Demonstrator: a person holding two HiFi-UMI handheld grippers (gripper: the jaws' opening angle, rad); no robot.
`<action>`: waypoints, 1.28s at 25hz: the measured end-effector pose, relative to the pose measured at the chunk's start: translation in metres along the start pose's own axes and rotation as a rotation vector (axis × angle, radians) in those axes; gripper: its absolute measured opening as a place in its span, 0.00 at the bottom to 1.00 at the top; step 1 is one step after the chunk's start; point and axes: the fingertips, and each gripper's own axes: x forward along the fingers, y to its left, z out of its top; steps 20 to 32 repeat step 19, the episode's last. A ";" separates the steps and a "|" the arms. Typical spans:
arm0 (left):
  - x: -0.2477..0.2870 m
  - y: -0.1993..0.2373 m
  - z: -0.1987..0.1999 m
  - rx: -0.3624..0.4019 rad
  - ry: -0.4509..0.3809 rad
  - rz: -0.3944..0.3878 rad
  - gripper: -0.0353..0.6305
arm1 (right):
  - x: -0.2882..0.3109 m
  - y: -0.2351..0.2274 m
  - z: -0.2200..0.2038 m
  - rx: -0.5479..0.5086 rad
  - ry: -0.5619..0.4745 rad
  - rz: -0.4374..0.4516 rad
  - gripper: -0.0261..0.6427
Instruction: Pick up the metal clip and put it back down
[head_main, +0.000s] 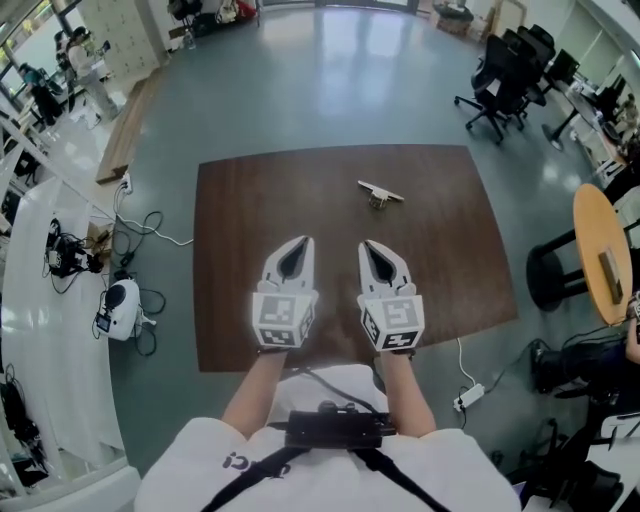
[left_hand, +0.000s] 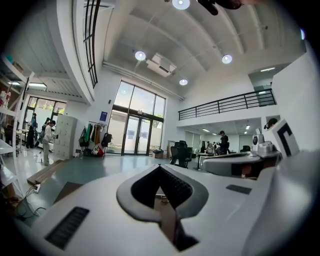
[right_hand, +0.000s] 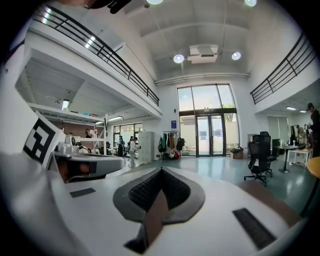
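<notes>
The metal clip (head_main: 380, 193) lies flat on the brown table (head_main: 240, 310), out toward the far edge and a little right of centre. Nothing touches it. Both claws are well back from it, over the near half of the table and close to the person's body.

The left gripper (head_main: 296, 254) and the right gripper (head_main: 377, 260) hang side by side, pointing away from the person toward the far side of the room. In the left gripper view the two jaws meet at their tips (left_hand: 160, 167), with only the dark ribbed hollow between them and no object in it, so it is closed and empty. The right gripper view shows the same: tips together (right_hand: 161, 170), nothing caught (only the padded inner faces show in the gap).

This pairing looks like a neutral rest pose. With the tools level, parallel and clear of the table, neither one can knock the clip by accident. The clip is a thin, low piece of metal, so a pick would probably call for a steep approach from above with the jaws spread across its narrow body. From the right claw it is the shorter reach.

Whether the pick and return is already done or not yet begun cannot be judged from how things lie.
</notes>
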 end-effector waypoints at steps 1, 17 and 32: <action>-0.008 0.001 -0.004 -0.001 -0.010 -0.016 0.08 | -0.001 0.009 -0.003 0.005 -0.002 -0.012 0.05; -0.052 -0.014 -0.103 -0.004 0.192 -0.176 0.08 | -0.030 0.057 -0.105 -0.049 0.221 -0.021 0.05; -0.055 -0.027 -0.165 -0.013 0.362 -0.233 0.08 | -0.036 0.065 -0.154 -0.066 0.325 0.015 0.05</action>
